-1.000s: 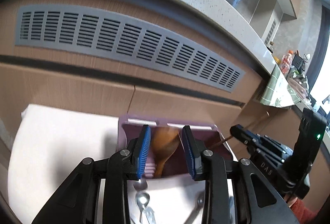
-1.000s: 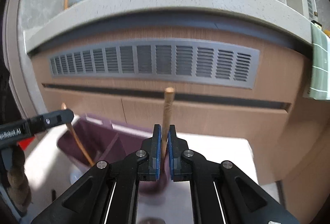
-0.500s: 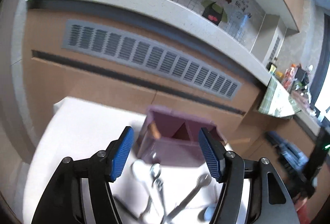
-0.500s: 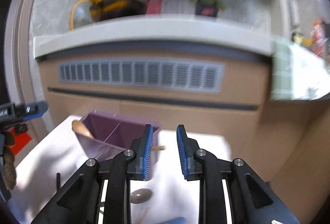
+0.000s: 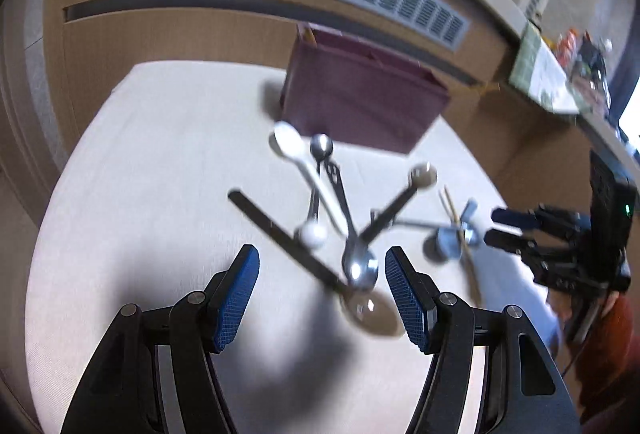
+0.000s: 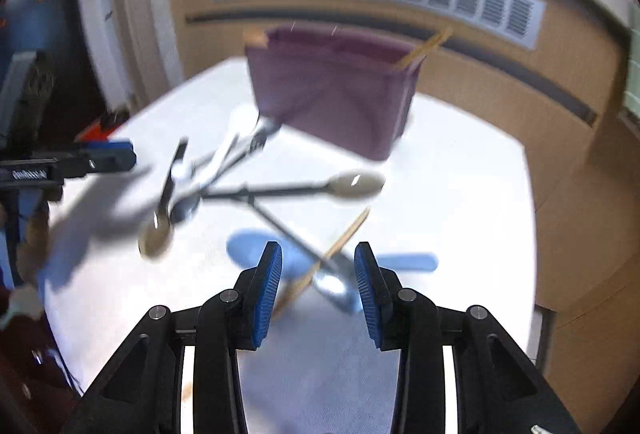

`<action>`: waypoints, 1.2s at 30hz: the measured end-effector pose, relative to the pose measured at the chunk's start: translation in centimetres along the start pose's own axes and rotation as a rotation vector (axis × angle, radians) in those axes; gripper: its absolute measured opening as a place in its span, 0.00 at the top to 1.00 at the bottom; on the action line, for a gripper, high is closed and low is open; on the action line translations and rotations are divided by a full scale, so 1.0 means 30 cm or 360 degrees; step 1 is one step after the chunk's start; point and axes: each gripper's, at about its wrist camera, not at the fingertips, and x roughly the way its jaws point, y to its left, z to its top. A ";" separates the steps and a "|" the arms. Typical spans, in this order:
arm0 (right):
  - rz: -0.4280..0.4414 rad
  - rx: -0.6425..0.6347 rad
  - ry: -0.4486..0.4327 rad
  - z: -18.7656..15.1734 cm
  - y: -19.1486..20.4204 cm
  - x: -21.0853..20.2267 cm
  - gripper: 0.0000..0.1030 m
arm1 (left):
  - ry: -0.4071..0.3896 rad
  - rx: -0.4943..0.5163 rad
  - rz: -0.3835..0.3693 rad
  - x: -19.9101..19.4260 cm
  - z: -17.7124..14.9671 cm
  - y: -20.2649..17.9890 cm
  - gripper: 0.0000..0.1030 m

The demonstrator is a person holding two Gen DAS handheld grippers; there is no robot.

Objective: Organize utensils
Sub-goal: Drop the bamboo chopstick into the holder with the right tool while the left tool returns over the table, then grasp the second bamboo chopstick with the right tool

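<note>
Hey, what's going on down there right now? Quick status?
Left tongs wide open, empty, above the utensil pile. Right tongs opening, empty, over a wooden stick. Purple holder already has wooden pieces. Utensils lie crossed and tangled.

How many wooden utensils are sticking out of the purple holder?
2: a wooden tip at the left corner of the purple holder, and a stick leaning out over its right corner. More may be hidden inside.
</note>
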 end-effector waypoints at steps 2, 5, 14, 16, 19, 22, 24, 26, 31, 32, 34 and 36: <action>0.0020 -0.0058 0.0041 -0.010 0.013 0.020 0.67 | 0.0020 0.0029 -0.0002 0.001 -0.020 -0.006 0.36; 0.0038 -0.0061 0.0099 -0.029 0.010 0.016 0.67 | 0.0036 0.0016 -0.0024 0.005 -0.029 -0.005 0.36; 0.0029 0.0389 0.0182 -0.066 0.037 0.084 0.71 | 0.0046 -0.0033 -0.0043 0.039 -0.017 -0.028 0.36; -0.0096 0.0374 0.0183 -0.055 0.047 0.116 0.80 | 0.0027 0.0013 -0.0011 0.020 -0.021 -0.036 0.36; -0.0201 0.0304 0.0166 -0.027 0.068 0.129 0.94 | 0.0001 0.0018 0.0022 -0.002 -0.025 -0.019 0.36; -0.0184 0.0327 0.0104 -0.013 0.064 0.101 0.96 | -0.0008 -0.0047 0.0020 -0.001 -0.024 0.013 0.36; -0.0139 0.0346 0.0047 -0.008 0.065 0.064 0.96 | -0.0005 -0.0069 0.0025 0.005 -0.023 0.023 0.36; -0.0105 0.0344 -0.0007 -0.005 0.074 0.024 0.96 | -0.0001 -0.0062 0.0019 0.009 -0.026 0.021 0.36; -0.0020 0.0326 -0.0077 -0.002 0.095 -0.030 0.96 | 0.0024 0.0014 0.0011 0.021 -0.038 -0.013 0.37; -0.0018 0.0324 -0.0086 -0.002 0.097 -0.033 0.96 | 0.0032 0.0028 0.0013 0.024 -0.040 -0.019 0.38; -0.0025 0.0311 -0.0096 -0.008 0.111 -0.033 0.96 | 0.0038 0.0063 0.0012 0.027 -0.048 -0.036 0.40; -0.0020 0.0311 -0.0088 -0.018 0.116 -0.024 0.96 | 0.0006 0.0084 0.0018 0.025 -0.043 -0.048 0.48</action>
